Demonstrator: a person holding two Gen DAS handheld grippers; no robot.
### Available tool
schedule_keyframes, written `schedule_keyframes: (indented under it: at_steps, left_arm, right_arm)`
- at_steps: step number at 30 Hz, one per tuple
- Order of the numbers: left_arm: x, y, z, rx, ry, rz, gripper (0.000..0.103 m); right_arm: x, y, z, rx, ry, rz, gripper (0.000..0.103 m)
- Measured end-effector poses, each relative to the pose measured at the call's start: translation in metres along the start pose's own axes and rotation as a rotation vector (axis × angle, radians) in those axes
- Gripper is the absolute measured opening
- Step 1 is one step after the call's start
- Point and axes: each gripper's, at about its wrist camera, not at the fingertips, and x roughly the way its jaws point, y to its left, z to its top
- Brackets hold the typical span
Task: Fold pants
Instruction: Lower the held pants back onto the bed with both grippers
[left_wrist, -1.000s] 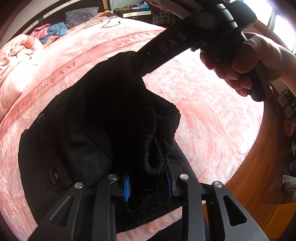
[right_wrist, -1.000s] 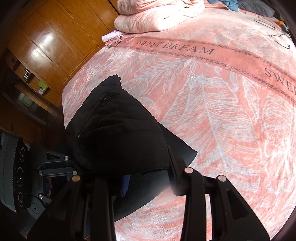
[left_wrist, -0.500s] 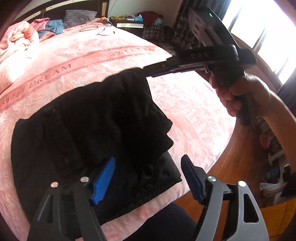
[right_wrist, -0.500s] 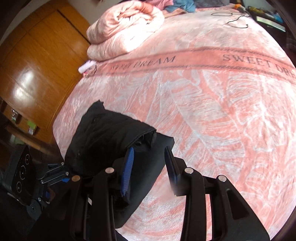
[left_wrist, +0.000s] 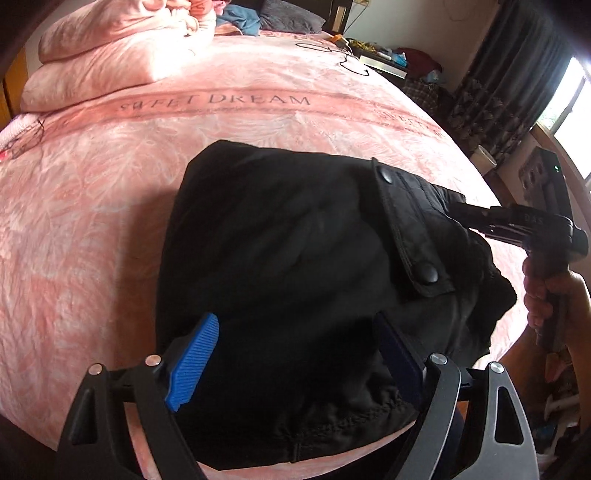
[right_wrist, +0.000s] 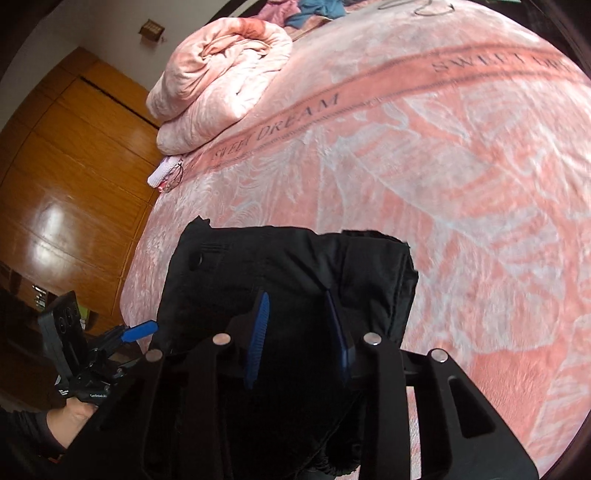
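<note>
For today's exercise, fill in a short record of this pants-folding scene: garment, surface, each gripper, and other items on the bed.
Garment: black pants with snap-button flap, bunched in a folded heap near the bed's edge
Surface: pink patterned bedspread printed "SWEET DREAM"
Left gripper: jaws opening, blue pads clear of the cloth, pants below them
Right gripper: jaws closing, over the pants; grip cannot be told
Other items: rolled pink quilt at the far side
</note>
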Motion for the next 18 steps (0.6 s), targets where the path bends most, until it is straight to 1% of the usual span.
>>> schedule_keyframes:
  at_steps: [1,2,4,5,6,7,9,11,13,14,15,17,18]
  left_arm:
    - [0.001,0.000,0.000,0.008,0.002,0.009,0.086]
    - [0.002,-0.001,-0.002,0.017,0.001,0.016,0.086]
    - [-0.004,-0.005,-0.004,0.018,-0.013,-0.002,0.086]
    - [-0.009,-0.004,-0.007,0.011,-0.026,-0.013,0.086]
    - [-0.013,-0.002,-0.007,0.005,-0.040,-0.020,0.086]
    - [-0.014,-0.001,-0.007,0.002,-0.046,-0.023,0.086]
    - [-0.016,0.000,-0.010,-0.004,-0.045,-0.020,0.086]
    - [-0.015,0.004,-0.013,-0.015,-0.035,-0.011,0.086]
    - [-0.007,0.010,-0.015,-0.017,-0.012,-0.008,0.086]
    - [-0.002,0.012,-0.016,-0.013,-0.003,0.001,0.088]
    - [0.000,0.012,-0.017,-0.010,-0.003,0.004,0.091]
    - [0.000,0.012,-0.017,-0.005,-0.002,-0.003,0.091]
    - [-0.002,0.013,-0.017,-0.004,-0.002,-0.008,0.091]
  right_arm:
    - [-0.002,0.000,-0.004,0.011,-0.005,-0.006,0.031]
    - [-0.009,0.005,-0.008,0.014,-0.026,-0.017,0.035]
    - [-0.034,0.019,-0.019,0.026,-0.103,0.021,0.043]
    - [-0.048,0.025,-0.026,0.034,-0.142,0.033,0.043]
    - [-0.059,0.032,-0.035,0.034,-0.170,0.028,0.044]
    - [-0.065,0.038,-0.043,0.031,-0.185,0.024,0.044]
    - [-0.069,0.046,-0.061,0.042,-0.183,0.038,0.044]
    - [-0.064,0.051,-0.077,0.047,-0.174,0.036,0.044]
    - [-0.053,0.043,-0.092,0.088,-0.143,0.033,0.043]
    - [-0.044,0.037,-0.099,0.099,-0.128,-0.002,0.035]
    - [-0.036,0.030,-0.106,0.097,-0.110,-0.038,0.030]
    - [-0.030,0.012,-0.113,0.141,-0.095,-0.054,0.006]
    - [-0.034,0.006,-0.114,0.180,-0.099,-0.045,0.004]
